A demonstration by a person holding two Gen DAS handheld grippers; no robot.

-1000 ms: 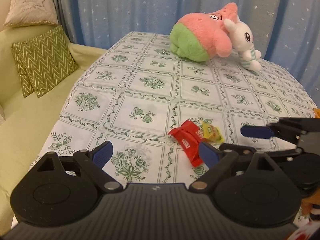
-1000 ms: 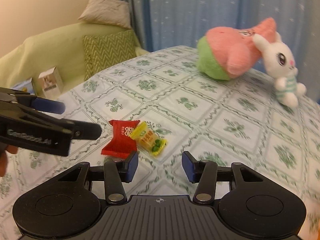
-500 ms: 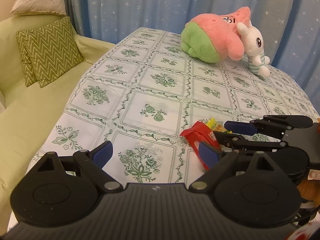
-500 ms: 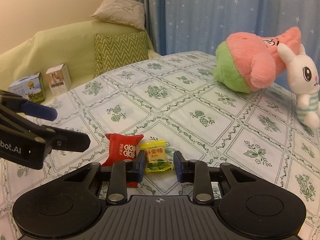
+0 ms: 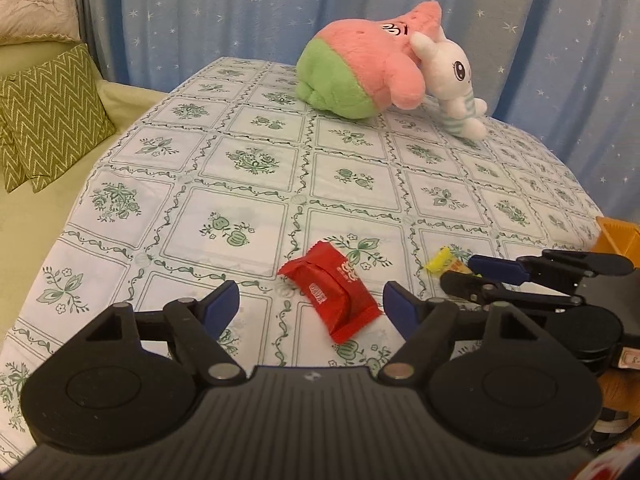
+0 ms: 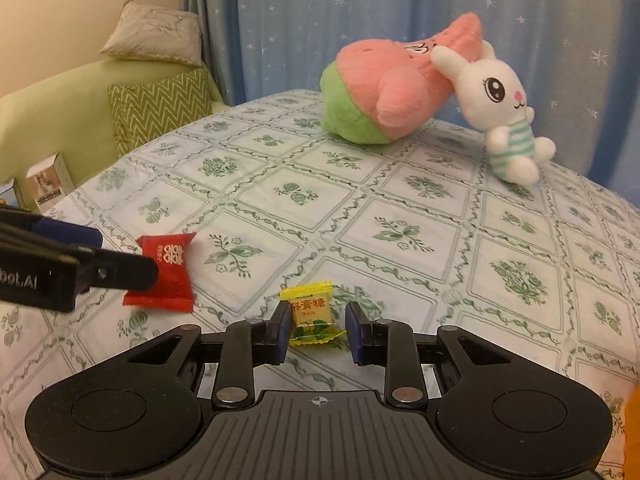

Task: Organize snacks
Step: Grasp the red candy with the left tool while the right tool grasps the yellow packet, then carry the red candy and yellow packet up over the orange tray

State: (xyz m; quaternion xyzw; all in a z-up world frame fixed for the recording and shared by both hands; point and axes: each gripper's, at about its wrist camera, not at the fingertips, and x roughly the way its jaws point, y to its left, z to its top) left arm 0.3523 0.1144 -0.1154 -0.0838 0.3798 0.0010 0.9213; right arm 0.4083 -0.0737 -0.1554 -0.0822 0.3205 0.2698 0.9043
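Red wrapper, left wrist view: a glossy red foil snack packet point(image 5: 334, 295) lies flat on the cloth between the two blue-padded fingers of the left gripper point(image 5: 311, 305), nearer the right-hand pad, touching neither.
Left jaws: apart and just been closing, with the packet in the gap but not pressed.
Beside the left jaws: the right gripper point(image 5: 466, 274) reaches in from the right, its black fingers lying across a small yellow candy wrapper point(image 5: 442, 259) and hiding most of it.
Beyond the jaws: a white tablecloth with green floral squares point(image 5: 248, 168); at its far end a pink and green plush star point(image 5: 360, 72) with a white plush rabbit point(image 5: 452, 84) leaning on it.
Off to the side: a green zigzag cushion point(image 5: 48, 112) left of the jaws; an orange edge point(image 5: 618, 236) at the right border, too cut off to identify.

Yellow candy, right wrist view: the yellow wrapper point(image 6: 310, 312) sits between the right gripper's point(image 6: 318, 330) blue pads.
Right jaws: drawn close together; the left pad is at the wrapper's edge, the right pad shows a gap, so no firm clamp is visible.
Left of the jaws: the left gripper's black finger point(image 6: 120, 274) overlaps the red packet point(image 6: 170, 270).
Far left: two small cartons point(image 6: 46, 184) on a green sofa.
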